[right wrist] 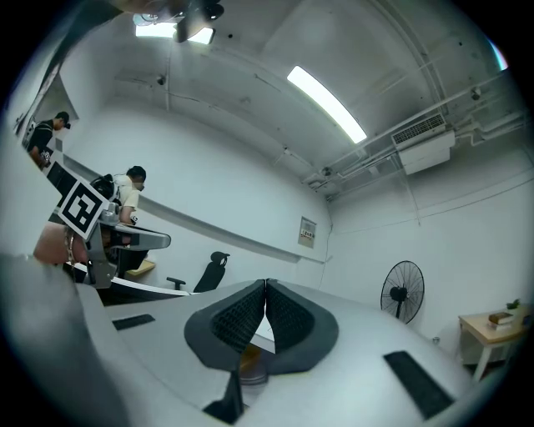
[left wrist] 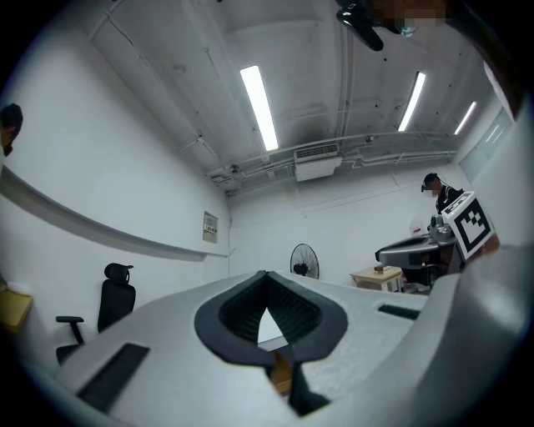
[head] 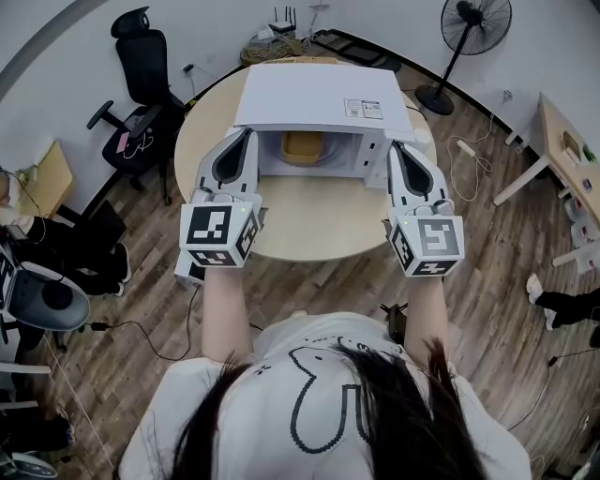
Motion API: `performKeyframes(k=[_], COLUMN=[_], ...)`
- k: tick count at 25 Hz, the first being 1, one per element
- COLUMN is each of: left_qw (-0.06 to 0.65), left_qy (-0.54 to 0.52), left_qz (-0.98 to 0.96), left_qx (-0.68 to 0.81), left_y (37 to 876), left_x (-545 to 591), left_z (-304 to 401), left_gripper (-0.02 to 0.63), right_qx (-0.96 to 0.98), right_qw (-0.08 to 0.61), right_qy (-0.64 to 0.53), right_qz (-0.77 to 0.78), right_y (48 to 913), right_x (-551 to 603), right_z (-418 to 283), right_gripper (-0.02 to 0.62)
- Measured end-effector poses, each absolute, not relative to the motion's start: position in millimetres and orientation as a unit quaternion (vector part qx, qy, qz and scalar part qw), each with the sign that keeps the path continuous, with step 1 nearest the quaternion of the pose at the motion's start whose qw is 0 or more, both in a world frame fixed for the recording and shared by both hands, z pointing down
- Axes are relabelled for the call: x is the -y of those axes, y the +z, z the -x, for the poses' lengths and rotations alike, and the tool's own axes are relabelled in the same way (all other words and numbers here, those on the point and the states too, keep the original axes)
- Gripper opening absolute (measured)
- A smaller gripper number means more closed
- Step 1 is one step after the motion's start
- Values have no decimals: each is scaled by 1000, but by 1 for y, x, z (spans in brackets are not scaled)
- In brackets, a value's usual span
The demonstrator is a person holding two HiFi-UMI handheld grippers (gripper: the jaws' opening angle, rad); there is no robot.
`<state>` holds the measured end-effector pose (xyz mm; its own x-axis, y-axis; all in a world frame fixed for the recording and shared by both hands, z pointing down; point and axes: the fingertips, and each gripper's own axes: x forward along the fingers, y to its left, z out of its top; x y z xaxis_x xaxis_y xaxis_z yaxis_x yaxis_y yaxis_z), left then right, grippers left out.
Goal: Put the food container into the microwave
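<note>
A white microwave (head: 319, 94) stands toward the far side of a round desk (head: 309, 220), its back close to the far rim and its front cavity facing the person. The tan food container (head: 302, 145) sits inside that cavity, on its floor and set back from the front lip. The left hand-held gripper (head: 247, 136) hovers over the microwave's front left corner and the right hand-held gripper (head: 397, 148) over its front right corner, so the opening lies uncovered between them. Each hand-held gripper is closed with its tips touching, and neither grips anything. A bare band of desk runs from the microwave's front to the near rim, under both grippers. Narrower margins of desk show to the left and right of the microwave. Off the desk, an office chair (head: 141, 56) stands at the far left and a standing fan (head: 476, 23) at the far right, both well apart from the rim, with wooden floor (head: 487, 281) all around.
</note>
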<state>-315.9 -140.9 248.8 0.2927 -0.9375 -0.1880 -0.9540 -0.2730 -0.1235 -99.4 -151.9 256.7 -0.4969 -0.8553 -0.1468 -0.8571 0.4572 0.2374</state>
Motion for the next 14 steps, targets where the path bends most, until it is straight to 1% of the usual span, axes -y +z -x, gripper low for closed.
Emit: performKeyframes(k=[4,14], left_qw=[126,146], left_qy=[29,23], left_qz=[793,788], left_qx=[-596,-598], left_y=[248,242], left_x=[142,138], left_z=[313,314], left_gripper=[9,9], right_qx=[-854,-857], right_qw=[4,7], right_qy=[140,137], right_qz=[502,497], right_y=[257,257], right_x=[154,155], right_z=[98,100], right_gripper=[29,28])
